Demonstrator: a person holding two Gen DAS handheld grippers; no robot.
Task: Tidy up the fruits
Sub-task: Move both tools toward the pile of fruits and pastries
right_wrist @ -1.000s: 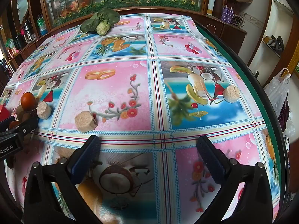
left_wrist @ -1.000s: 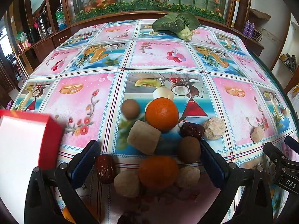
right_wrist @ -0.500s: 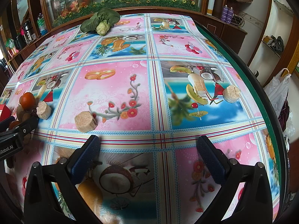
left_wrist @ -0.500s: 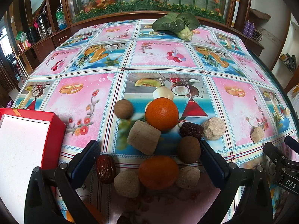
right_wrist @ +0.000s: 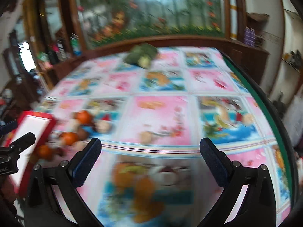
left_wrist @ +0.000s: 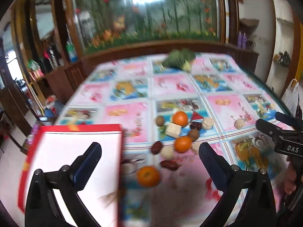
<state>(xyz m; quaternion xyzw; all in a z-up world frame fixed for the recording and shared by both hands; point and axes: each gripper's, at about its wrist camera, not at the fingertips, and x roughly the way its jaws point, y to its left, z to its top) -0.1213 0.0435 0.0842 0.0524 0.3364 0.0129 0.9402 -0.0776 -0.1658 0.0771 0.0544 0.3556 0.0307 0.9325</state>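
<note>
A heap of fruit lies on the patterned tablecloth (left_wrist: 132, 117): three oranges, one nearest me (left_wrist: 148, 176), another mid-heap (left_wrist: 183, 143) and a far one (left_wrist: 180, 118), with dark red dates (left_wrist: 156, 147), brown round fruits (left_wrist: 160, 120) and pale cake-like blocks (left_wrist: 173, 130). A red box with a white inside (left_wrist: 75, 162) stands left of the heap. My left gripper (left_wrist: 150, 159) is open, raised above the table's near edge, nothing between its fingers. My right gripper (right_wrist: 150, 155) is open too, off to the right of the heap (right_wrist: 75, 130). Both views are blurred.
A leafy green vegetable (left_wrist: 180, 58) lies at the table's far end. Single pale blocks sit apart on the right (left_wrist: 239, 123) and near the right edge (right_wrist: 248, 118). A wooden cabinet with a flower mural (left_wrist: 147, 15) backs the table. The right gripper's tool (left_wrist: 280, 134) shows at right.
Both grippers have pulled back and lifted away from the table, so the heap looks smaller and farther. More of the red box now shows. Both views went blurry with motion.
</note>
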